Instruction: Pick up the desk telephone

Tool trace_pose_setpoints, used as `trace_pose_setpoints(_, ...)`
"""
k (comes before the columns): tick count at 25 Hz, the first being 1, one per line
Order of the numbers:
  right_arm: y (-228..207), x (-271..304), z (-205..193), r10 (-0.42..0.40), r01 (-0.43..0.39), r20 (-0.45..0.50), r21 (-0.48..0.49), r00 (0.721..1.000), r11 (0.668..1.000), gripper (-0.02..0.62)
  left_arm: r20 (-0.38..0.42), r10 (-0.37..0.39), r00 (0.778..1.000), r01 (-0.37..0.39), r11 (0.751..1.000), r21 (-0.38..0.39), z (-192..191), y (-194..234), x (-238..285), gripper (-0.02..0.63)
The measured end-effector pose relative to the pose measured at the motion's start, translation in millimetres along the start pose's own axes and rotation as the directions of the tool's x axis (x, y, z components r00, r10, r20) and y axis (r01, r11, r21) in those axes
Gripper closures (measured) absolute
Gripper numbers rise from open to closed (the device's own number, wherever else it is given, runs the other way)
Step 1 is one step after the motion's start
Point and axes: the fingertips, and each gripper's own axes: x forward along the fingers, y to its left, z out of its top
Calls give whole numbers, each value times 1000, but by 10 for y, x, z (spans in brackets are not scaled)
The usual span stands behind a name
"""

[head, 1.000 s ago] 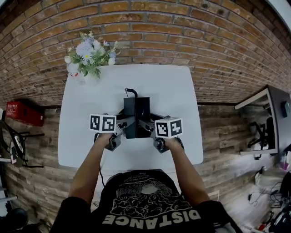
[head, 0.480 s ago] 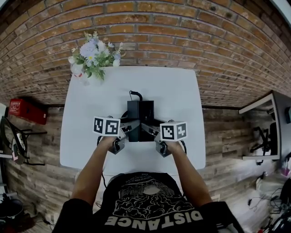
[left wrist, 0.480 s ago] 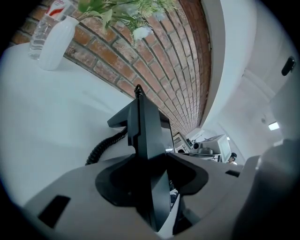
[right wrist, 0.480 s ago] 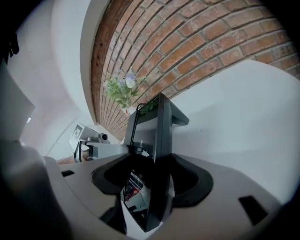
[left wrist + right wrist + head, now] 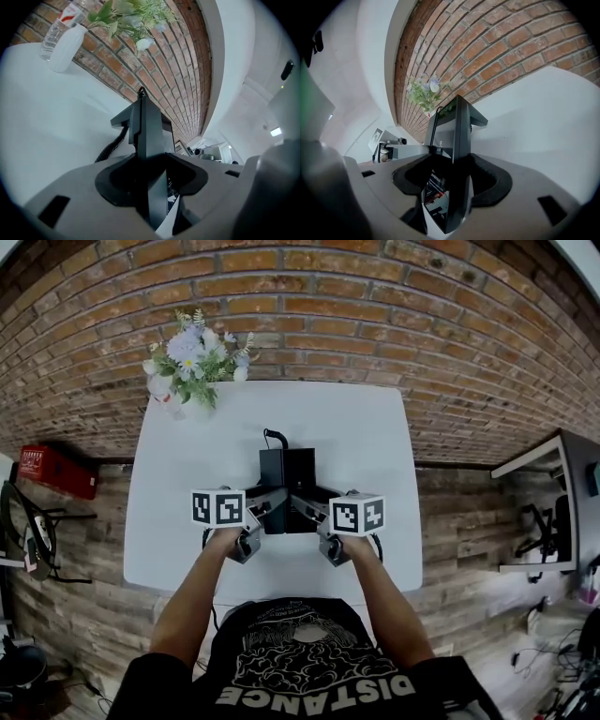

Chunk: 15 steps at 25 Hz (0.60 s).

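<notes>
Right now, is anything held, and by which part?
The desk telephone: the left tongs clamp its left side edge and the right tongs its right side edge, both having just been closing on it.

Even bright daylight, soft shadows, strong fisheye bending, dark vignetted corners.

The desk telephone [image 5: 287, 474] had its near end hidden from above; the far-left bottle [image 5: 56, 30] was cut off on top.
</notes>
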Motion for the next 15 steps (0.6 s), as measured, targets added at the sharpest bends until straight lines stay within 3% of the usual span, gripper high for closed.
trace_pose_setpoints(6,223,-67,225,7,-4,42,-64,999,998,347,49,-13,999,11,999,41,211,-178,-161,410)
trace_pose_setpoints(15,770,-276,622,16,12,159,-174,987,985,347,120,-45,992,24,984,176,594,-614,-553,410)
